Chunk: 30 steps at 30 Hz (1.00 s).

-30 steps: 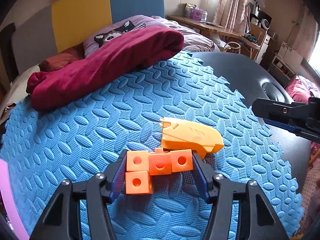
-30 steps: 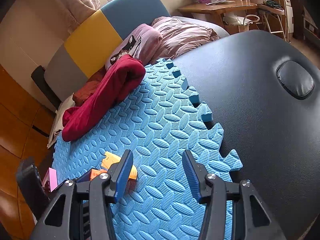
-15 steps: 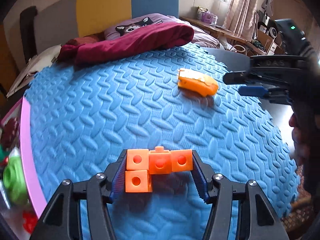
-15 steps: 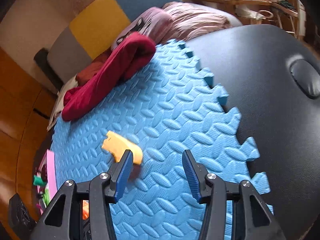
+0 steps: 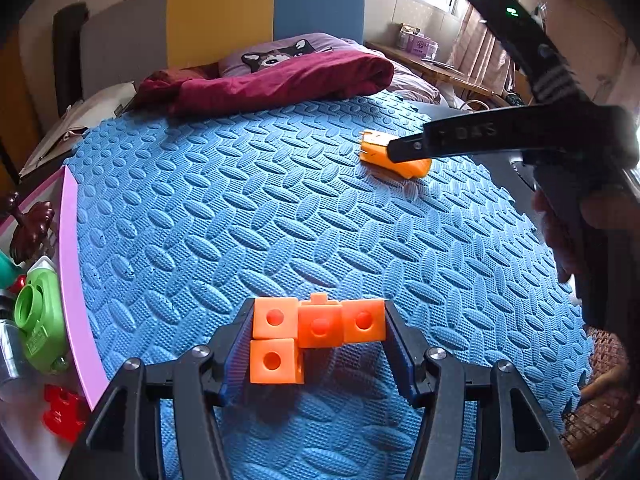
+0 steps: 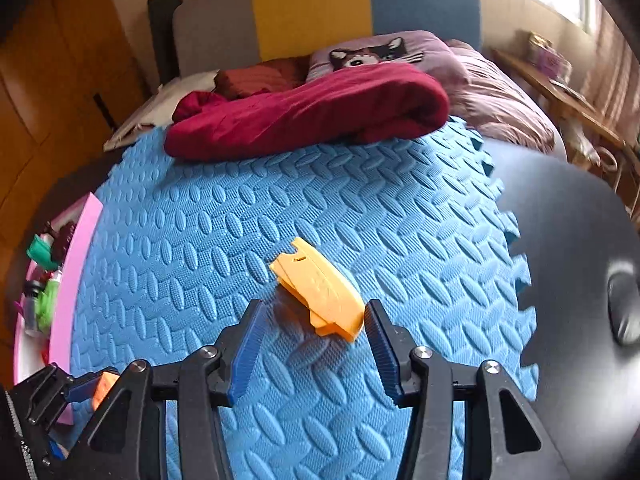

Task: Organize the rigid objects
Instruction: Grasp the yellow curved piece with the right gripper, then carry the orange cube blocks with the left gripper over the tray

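Two grabs going: left hand-held gripper (image 5: 318, 344) was clamped on the orange plastic cube cluster (image 5: 316, 326) above the blue foam mat (image 5: 240, 220), right hand-held gripper (image 6: 312, 344) spread around the yellow-orange plastic wedge (image 6: 320, 292), so I'd centre it before squeezing.

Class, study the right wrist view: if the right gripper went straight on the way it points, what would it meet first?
Most likely the yellow-orange plastic piece, lying on the blue foam mat just ahead of the open right gripper; exact depth is unclear.
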### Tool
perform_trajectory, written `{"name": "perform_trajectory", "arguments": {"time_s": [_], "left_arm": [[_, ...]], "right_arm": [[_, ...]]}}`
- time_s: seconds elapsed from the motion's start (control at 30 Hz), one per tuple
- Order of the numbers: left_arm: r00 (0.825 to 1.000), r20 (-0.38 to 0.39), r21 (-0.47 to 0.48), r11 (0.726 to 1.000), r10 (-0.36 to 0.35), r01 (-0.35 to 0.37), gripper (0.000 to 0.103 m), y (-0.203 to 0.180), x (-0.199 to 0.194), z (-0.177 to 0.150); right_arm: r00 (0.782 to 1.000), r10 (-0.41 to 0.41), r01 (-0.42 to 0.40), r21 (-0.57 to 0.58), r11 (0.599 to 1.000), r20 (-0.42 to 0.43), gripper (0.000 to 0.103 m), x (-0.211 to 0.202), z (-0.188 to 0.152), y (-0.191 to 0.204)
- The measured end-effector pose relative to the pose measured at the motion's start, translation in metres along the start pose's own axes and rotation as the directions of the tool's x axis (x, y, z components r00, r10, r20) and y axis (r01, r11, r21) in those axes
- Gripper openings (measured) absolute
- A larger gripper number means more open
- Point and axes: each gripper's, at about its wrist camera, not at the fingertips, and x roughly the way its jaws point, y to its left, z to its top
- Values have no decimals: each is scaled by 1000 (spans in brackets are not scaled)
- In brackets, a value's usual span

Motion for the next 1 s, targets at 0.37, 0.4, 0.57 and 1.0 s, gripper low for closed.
{"name": "perform_trajectory", "arguments": {"time_s": [0.37,0.4,0.57,1.0], "left_arm": [[1000,14,-15,1000,-14,14,60,4,-4,-4],[1000,15,-15,1000,-13,13,60,4,-4,-4],[1000,21,-23,1000,-2,3,60,2,-4,-5],[998,24,-27,998,55,-54,60,-8,-8,-7]], "right_arm": [[998,-28,21,-121,992,-57,29,30,12,17],[998,-30,22,-129,991,-59,29,28,9,20],[999,-15,10,-133,991,-33,30,16,-18,33],[995,-12,24,-119,993,103,32,11,-31,30]]}}
